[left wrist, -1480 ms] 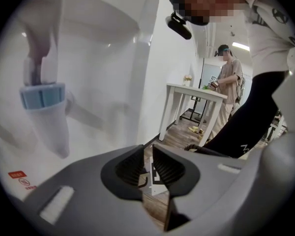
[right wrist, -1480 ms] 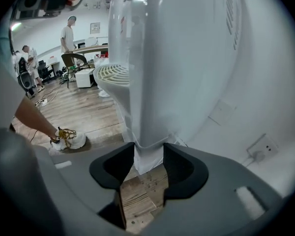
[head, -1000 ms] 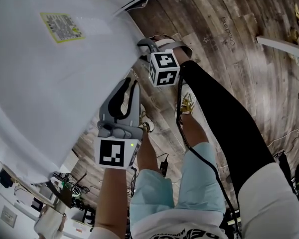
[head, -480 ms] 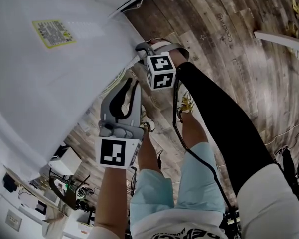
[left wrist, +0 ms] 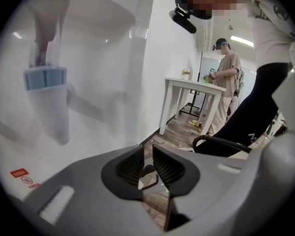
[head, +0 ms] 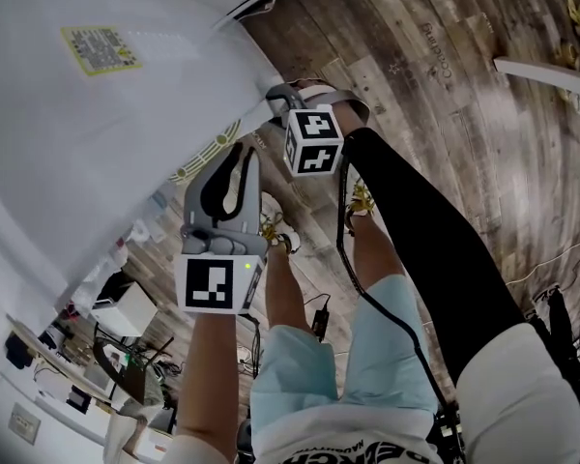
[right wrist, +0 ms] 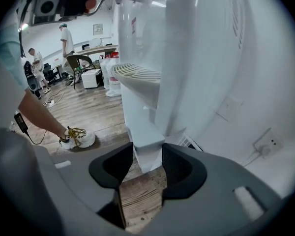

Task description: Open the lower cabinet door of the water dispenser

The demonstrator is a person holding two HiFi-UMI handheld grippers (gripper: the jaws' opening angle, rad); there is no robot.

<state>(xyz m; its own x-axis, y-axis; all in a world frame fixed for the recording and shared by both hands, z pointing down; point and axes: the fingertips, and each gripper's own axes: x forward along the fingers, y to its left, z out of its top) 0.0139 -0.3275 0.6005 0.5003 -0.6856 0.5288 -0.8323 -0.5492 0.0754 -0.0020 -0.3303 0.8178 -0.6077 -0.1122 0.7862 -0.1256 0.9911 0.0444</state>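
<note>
The water dispenser (head: 106,133) fills your left. Your left gripper (left wrist: 148,154) hangs just beside its front, jaws nearly together with nothing between them. Your right gripper (right wrist: 147,156), low near the floor, has its jaws clamped on the white edge of the lower cabinet door (right wrist: 142,127). The grasp looks made. You likely have most of the outward swing left, though how far the door stands open is unclear.

Yellow label (head: 99,46) on water dispenser (head: 77,153): print too small, nothing legible
</note>
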